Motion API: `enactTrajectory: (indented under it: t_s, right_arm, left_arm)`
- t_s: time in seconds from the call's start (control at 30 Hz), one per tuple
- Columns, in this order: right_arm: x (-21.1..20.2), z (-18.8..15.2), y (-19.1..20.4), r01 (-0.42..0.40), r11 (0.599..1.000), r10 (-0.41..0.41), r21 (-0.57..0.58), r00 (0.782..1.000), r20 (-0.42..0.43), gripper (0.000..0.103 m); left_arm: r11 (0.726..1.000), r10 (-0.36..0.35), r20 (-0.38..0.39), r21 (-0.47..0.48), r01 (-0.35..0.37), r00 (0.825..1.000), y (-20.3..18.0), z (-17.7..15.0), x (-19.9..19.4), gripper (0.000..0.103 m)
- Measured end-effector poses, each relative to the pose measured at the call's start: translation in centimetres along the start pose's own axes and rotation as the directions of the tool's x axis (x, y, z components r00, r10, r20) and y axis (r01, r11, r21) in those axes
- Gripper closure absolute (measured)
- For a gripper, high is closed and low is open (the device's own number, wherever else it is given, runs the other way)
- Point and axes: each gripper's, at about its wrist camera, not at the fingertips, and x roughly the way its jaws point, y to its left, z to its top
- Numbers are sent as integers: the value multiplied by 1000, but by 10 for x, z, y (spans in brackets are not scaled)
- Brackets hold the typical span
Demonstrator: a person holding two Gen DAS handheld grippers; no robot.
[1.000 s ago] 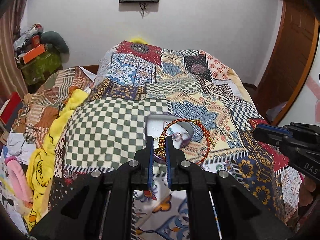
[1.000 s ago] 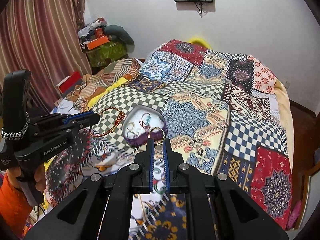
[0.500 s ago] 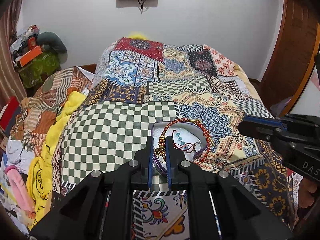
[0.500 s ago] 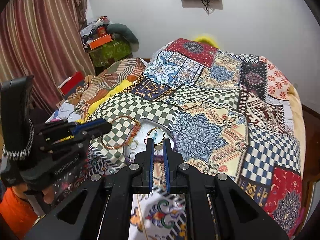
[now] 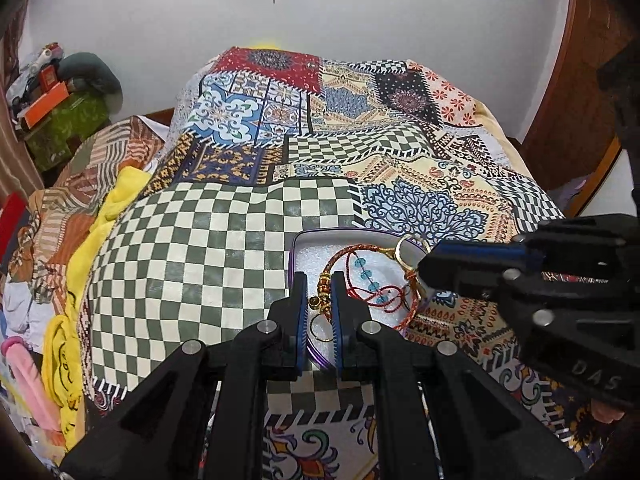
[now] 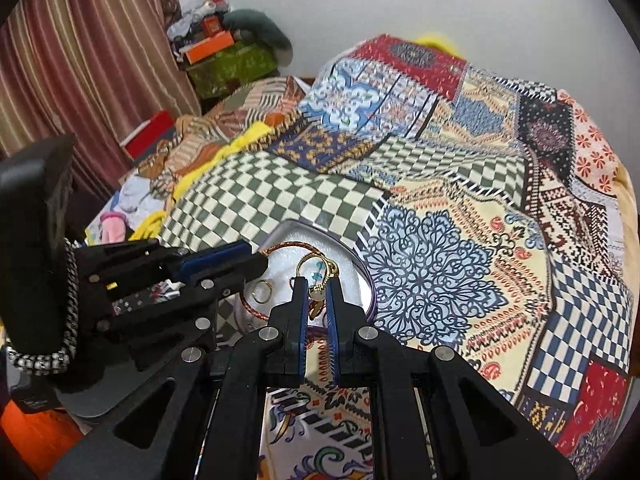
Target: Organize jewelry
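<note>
L fingers [image 5: 320,292] clamp red bracelet [image 5: 362,276], R fingers [image 6: 318,296] pinch gold earring [image 6: 316,272] (both over heart tray [image 5: 316,242]); quilt [image 5: 192,248] around.

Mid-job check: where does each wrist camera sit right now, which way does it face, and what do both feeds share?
Left wrist: behind the left tool, facing down the bed; the right tool enters at right.
Right wrist: behind the right tool, same heading; the left tool and its handle enter at left.
Shared: the purple-rimmed white-lined jewelry box, red braided cord bracelet, gold hoop earring, patchwork bedspread.
</note>
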Motion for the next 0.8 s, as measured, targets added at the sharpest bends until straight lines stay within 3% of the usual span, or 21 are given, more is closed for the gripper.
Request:
enactTrajectory:
  t_s: [0.6, 0.8]
  right_arm:
    - [27, 2, -3, -1, 1000, -1, -23, 996, -88, 95]
    - [12, 2, 3, 21, 999, -23, -28, 997, -70, 81]
  left_arm:
    - [1000, -8, -8, -11, 8, 1000, 4, -4, -6, 93]
    - [1000, 12, 23, -10, -12, 1000, 4, -4, -31, 83]
